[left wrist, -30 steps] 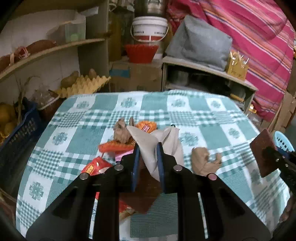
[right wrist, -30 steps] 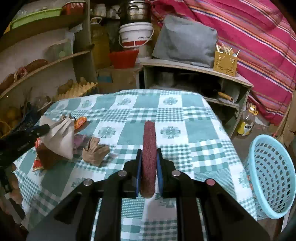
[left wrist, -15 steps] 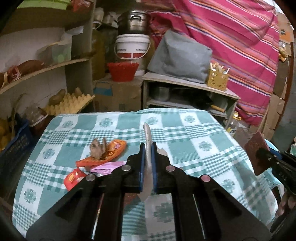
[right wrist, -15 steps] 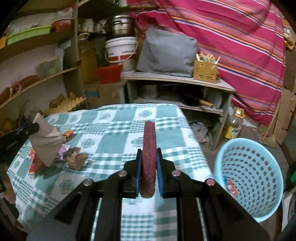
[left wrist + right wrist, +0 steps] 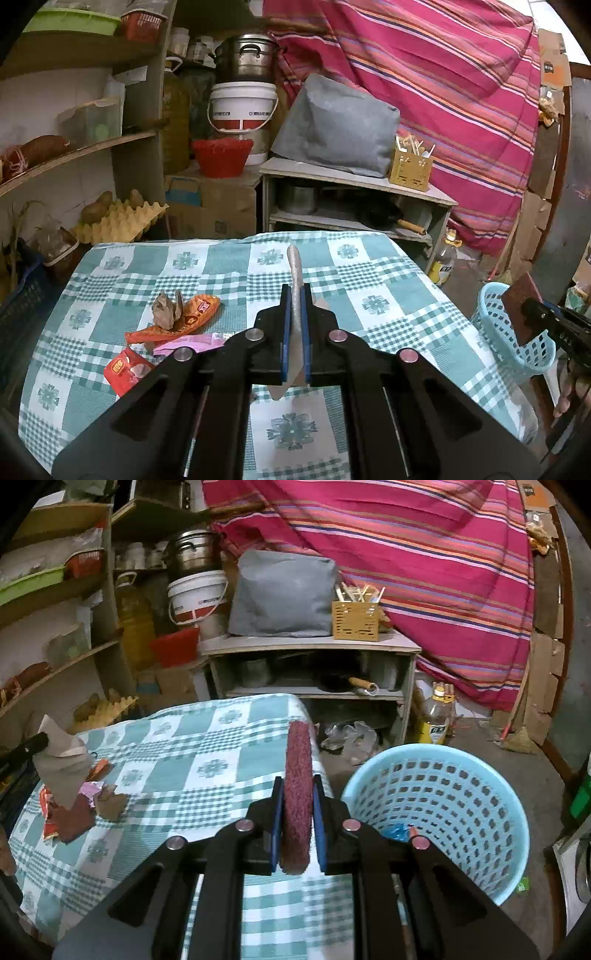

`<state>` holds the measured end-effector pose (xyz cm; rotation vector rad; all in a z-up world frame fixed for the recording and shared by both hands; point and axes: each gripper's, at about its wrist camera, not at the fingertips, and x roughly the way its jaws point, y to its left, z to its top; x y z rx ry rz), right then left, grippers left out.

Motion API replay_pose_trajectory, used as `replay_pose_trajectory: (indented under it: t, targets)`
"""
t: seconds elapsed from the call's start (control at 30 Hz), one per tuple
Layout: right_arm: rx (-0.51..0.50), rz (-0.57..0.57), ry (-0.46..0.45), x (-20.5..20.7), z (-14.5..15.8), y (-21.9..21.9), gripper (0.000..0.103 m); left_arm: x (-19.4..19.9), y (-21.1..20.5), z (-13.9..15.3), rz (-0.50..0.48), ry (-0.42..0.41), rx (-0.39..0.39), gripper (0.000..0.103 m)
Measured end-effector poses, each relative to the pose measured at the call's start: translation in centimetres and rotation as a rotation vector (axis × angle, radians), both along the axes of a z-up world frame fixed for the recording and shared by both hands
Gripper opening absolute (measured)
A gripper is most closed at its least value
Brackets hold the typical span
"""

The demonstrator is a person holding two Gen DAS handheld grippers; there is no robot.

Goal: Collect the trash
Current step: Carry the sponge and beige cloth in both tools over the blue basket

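While beside the table [image 5: 229, 746], blue basket [image 5: 480, 775] with scraps [image 5: 397, 830] inside

A white bucket [image 5: 242, 105] sits under a steel pot [image 5: 246, 59]

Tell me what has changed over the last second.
Both tools rose. The left tool lifted its tan crumpled paper sheet clear of the wrapper pile. The right tool swung its maroon scouring pad toward the light blue perforated plastic basket. Both grips stayed shut; the remaining wrappers stayed on the checked tablecloth.
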<state>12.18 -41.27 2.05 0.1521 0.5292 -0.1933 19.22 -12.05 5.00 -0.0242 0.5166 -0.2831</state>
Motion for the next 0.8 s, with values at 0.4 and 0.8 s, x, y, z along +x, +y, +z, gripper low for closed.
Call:
replay_pose_trajectory:
  t: [0.4, 0.8]
  targets:
    - [0.037, -0.096, -0.032, -2.6, 0.6, -5.7, 0.015, -1.0, -8.4, 0.1, -0.129, -0.010, -0.003, 0.004]
    - [0.059, -0.234, -0.002, -5.5, -1.3, -13.2, 0.015, -2.7, -21.5, -2.1, -0.354, 0.014, -0.025, 0.004]
